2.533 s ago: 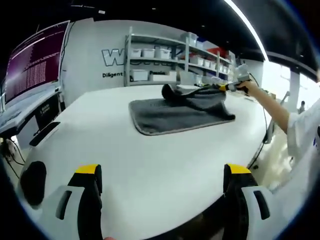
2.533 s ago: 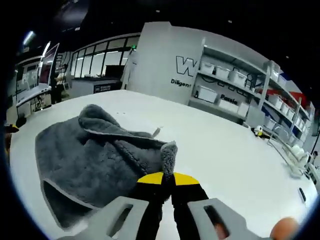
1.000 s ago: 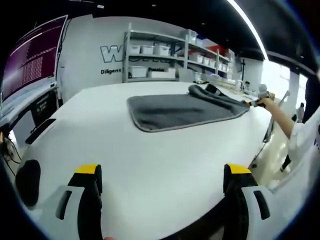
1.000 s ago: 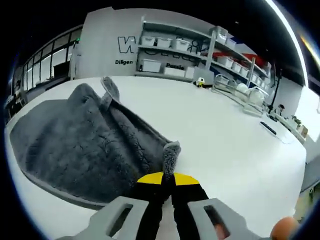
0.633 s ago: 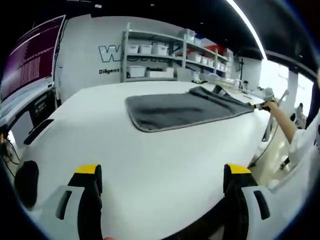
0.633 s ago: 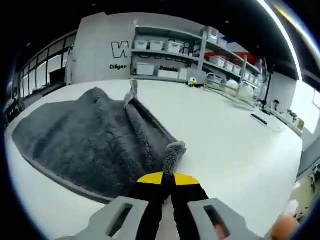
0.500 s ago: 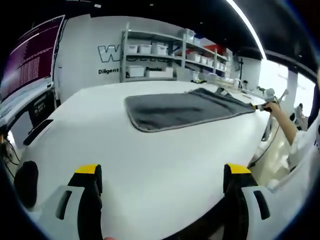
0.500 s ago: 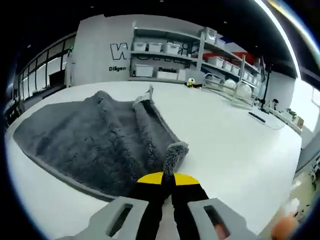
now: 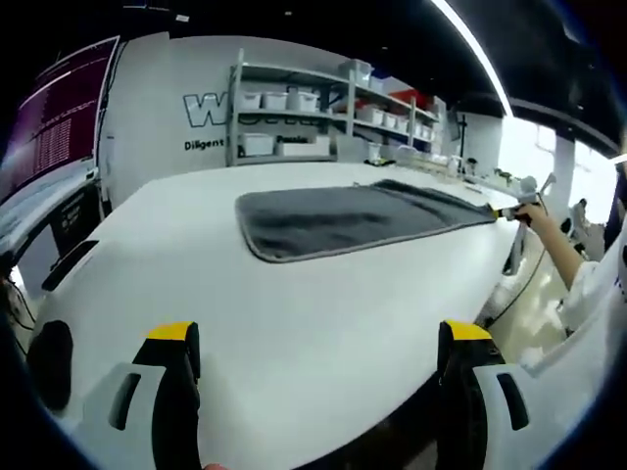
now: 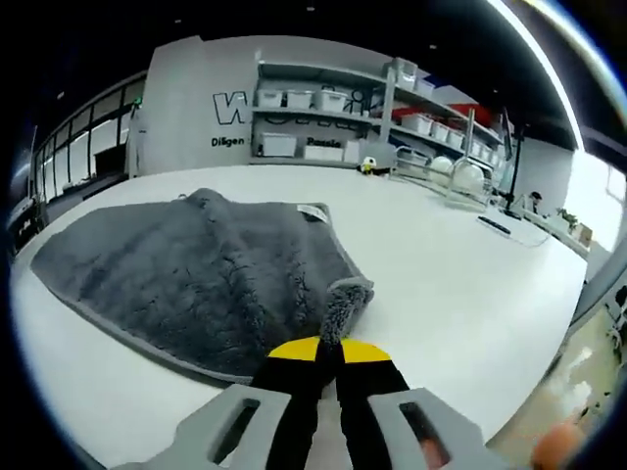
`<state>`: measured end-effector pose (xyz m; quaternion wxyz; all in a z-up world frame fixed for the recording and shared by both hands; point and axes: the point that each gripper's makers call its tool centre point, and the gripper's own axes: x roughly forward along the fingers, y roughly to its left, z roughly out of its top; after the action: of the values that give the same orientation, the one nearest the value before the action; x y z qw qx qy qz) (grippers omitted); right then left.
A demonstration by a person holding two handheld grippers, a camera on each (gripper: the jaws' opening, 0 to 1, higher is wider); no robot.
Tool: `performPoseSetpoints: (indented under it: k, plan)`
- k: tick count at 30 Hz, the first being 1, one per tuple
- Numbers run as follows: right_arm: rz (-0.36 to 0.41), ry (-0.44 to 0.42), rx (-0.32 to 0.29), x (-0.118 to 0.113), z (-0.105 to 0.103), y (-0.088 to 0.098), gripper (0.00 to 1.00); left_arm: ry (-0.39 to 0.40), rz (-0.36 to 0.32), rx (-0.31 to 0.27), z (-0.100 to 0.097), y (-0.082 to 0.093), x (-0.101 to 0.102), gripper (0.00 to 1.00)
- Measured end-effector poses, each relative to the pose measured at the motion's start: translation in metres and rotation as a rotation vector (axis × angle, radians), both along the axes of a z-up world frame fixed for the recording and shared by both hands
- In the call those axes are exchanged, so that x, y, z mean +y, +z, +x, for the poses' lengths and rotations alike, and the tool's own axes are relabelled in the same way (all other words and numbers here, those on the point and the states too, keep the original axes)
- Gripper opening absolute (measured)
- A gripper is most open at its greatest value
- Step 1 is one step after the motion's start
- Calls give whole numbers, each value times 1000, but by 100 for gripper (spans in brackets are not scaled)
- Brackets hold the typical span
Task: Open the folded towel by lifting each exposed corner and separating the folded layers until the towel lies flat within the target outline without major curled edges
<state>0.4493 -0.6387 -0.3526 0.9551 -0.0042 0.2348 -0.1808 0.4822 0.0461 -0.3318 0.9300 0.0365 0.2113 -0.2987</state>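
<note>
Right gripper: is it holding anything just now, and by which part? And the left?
The right gripper is shut on the towel, pinching one corner. The left gripper is open over the table and holds nothing.

Your grey towel (image 10: 186, 274) is a plush, deep-pile cloth with a paler stitched border, and it lies spread open and nearly flat on the white table (image 10: 460, 284), one low ripple showing across its far part. You see a small white label at its far corner, while the near corner is raised off the surface, standing up as a narrow fold pinched between the yellow-tipped jaws of your right gripper (image 10: 328, 354). In your left gripper view the towel (image 9: 343, 217) reads as one dark rounded-cornered sheet in the middle of the table.
</note>
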Motion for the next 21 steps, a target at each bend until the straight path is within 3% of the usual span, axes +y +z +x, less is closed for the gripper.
performPoseSetpoints:
  k: [10, 15, 18, 21]
  plan:
    - [-21, -12, 3, 5, -19, 4, 11, -8, 0, -14, -3, 5, 5, 99]
    - [-62, 7, -3, 18, -38, 15, 32, -6, 9, -14, -1, 6, 7, 99]
    - [-75, 25, 10, 31, -52, 17, 40, -10, 13, -13, 2, 6, 6, 99]
    - [-60, 40, -40, 40, -59, 27, 46, -15, 22, -11, 6, 7, 4, 99]
